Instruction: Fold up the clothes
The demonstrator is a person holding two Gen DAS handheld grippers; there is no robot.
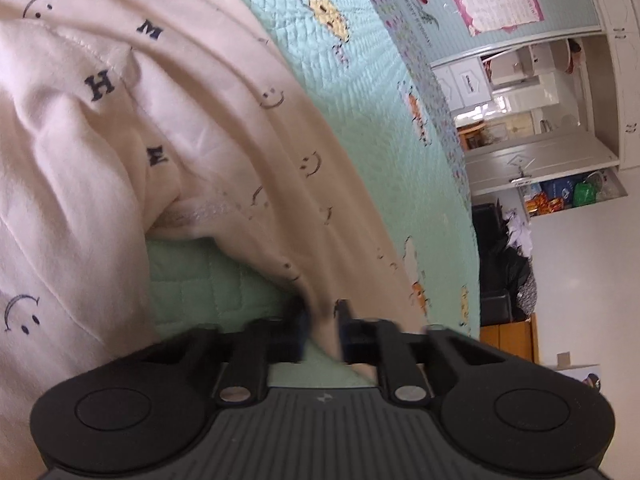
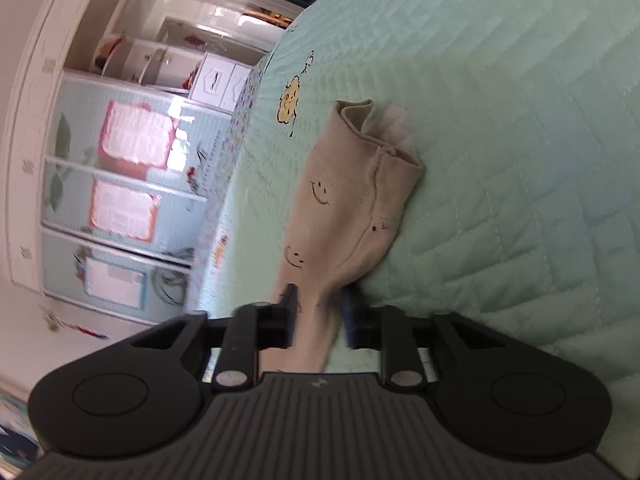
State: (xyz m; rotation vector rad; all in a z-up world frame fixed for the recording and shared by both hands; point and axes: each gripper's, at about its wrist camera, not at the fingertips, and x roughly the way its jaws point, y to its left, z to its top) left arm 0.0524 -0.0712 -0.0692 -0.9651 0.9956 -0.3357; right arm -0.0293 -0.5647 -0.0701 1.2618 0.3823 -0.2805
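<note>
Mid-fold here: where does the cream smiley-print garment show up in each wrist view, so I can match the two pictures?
Left wrist: the cream smiley-print garment fills the left and centre, an edge pinched in the left gripper.
Right wrist: only its sleeve shows, centre frame, cuff at the far end, near end pinched in the right gripper.
Shared landmark: the yellow flower print on the mint quilt.
</note>
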